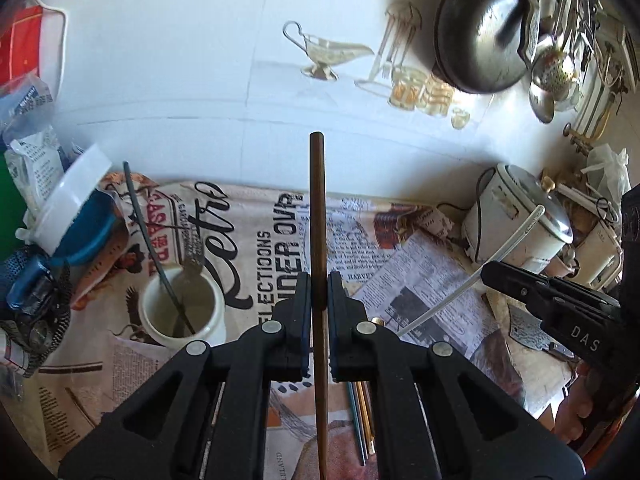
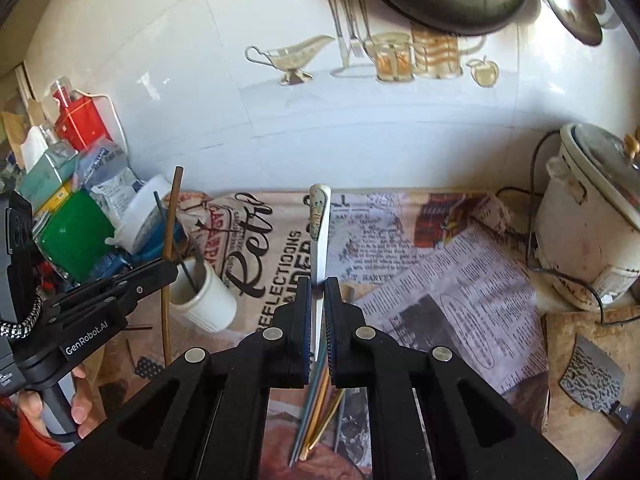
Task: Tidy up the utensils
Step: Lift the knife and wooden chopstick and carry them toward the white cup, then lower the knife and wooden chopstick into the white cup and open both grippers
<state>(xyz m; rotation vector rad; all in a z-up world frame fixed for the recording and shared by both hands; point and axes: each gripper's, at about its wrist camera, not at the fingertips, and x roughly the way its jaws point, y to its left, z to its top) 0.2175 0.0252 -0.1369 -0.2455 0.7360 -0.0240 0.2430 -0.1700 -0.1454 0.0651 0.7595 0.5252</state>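
Note:
My left gripper point(image 1: 319, 294) is shut on a brown chopstick point(image 1: 317, 208), held upright above the newspaper-print cloth point(image 1: 256, 240). A white cup point(image 1: 182, 308) stands left of it, holding a black chopstick point(image 1: 152, 240) and a metal utensil. My right gripper point(image 2: 318, 294) is shut on a white patterned chopstick point(image 2: 320, 224). In the right wrist view the left gripper point(image 2: 160, 270) holds the brown chopstick point(image 2: 172, 216) just left of the cup point(image 2: 204, 304). Several coloured chopsticks point(image 2: 316, 412) lie on the cloth below the right gripper; they also show in the left wrist view point(image 1: 362, 416).
Packets, boxes and a blue cloth point(image 1: 80, 232) crowd the left side. A white rice cooker point(image 2: 592, 232) stands at the right, with a cleaver point(image 2: 596, 380) in front of it. A wok point(image 1: 480, 28) and ladles hang on the tiled wall point(image 1: 180, 60).

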